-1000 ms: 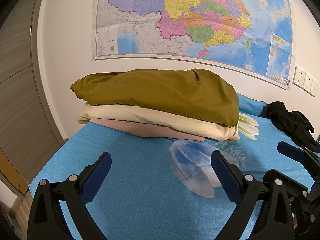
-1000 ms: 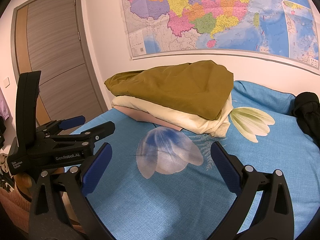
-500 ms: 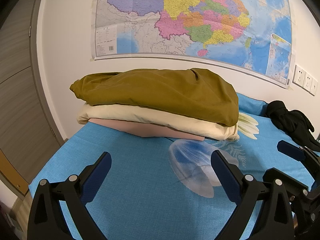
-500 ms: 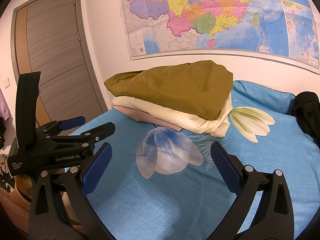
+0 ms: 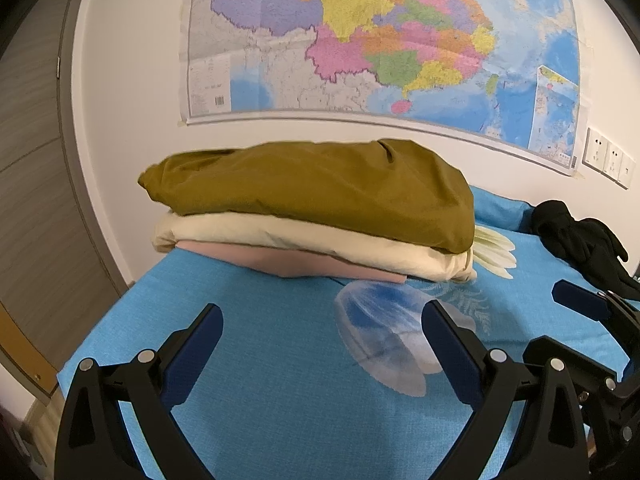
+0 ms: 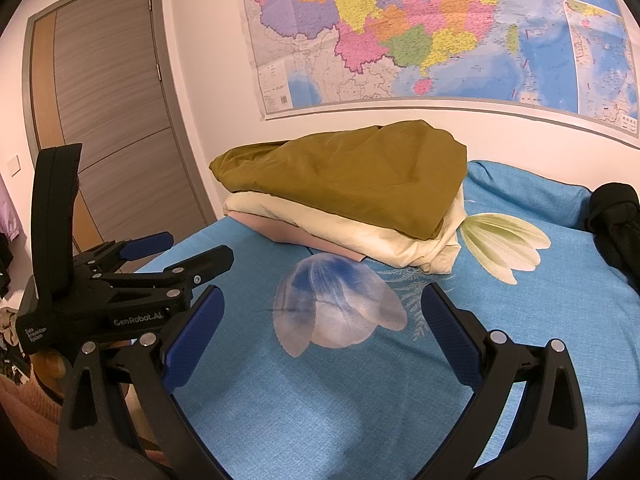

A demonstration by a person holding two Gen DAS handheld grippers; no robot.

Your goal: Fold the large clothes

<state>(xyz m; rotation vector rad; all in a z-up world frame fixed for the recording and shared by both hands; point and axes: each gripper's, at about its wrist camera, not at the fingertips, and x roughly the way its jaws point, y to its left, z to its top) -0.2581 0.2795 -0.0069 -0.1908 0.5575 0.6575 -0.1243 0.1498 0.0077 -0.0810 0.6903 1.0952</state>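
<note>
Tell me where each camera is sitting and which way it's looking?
Left wrist: on the left hand-held gripper, open, facing the folded clothes pile on the blue bed; the right hand-held gripper shows at right.
Right wrist: on the right hand-held gripper, open, facing the same pile; the left hand-held gripper shows at left.
Shared: pile, bed, wall map, black garment.

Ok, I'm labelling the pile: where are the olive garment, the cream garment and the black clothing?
olive garment (image 5: 320, 188): left wrist view, top surface.
cream garment (image 5: 280, 236): left wrist view, front folded edge.
black clothing (image 5: 580, 240): left wrist view, middle of heap.
</note>
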